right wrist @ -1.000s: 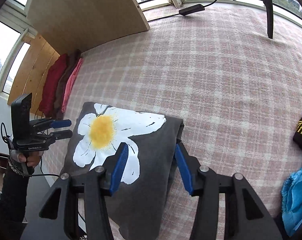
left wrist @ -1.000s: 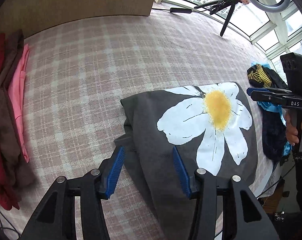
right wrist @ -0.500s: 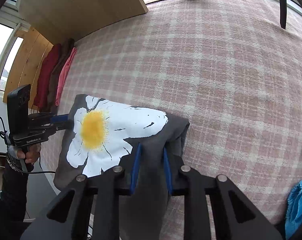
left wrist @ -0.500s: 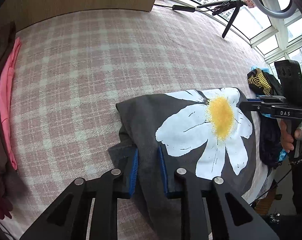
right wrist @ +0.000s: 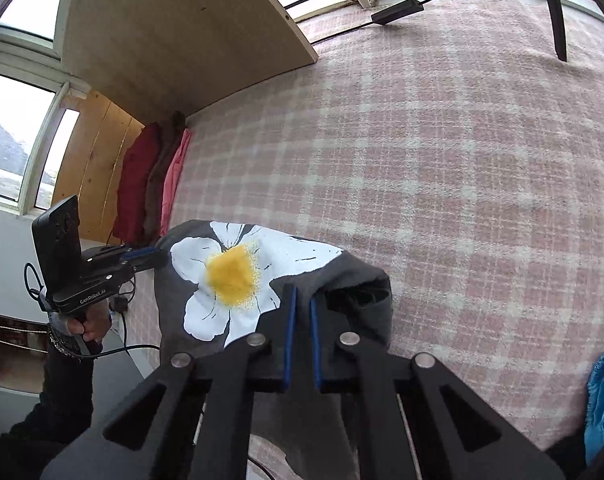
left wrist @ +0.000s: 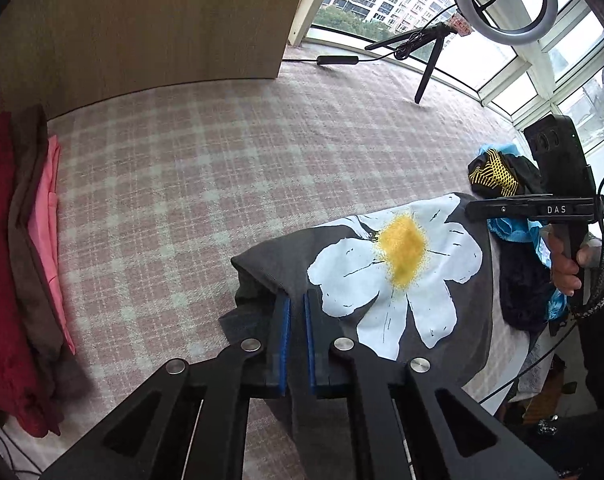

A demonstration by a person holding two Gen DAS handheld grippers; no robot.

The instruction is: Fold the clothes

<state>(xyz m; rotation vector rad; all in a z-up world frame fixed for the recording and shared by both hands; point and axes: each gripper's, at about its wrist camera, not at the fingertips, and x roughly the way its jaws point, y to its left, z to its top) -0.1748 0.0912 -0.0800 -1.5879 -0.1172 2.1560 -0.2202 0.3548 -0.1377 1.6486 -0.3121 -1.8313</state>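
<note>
While we pinch the dark grey daisy-print shirt (left wrist: 385, 276) with left tool (left wrist: 295, 308) and right tool (right wrist: 300, 304), uneven lifting could spill its loose folds apart.

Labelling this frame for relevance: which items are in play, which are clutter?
In play:
grey daisy shirt
left gripper
right gripper

Clutter:
folded stack
blue and black clothes pile
ring light
tripod

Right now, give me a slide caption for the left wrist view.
Left gripper pinches the grey flower shirt on the checked blanket.
</note>
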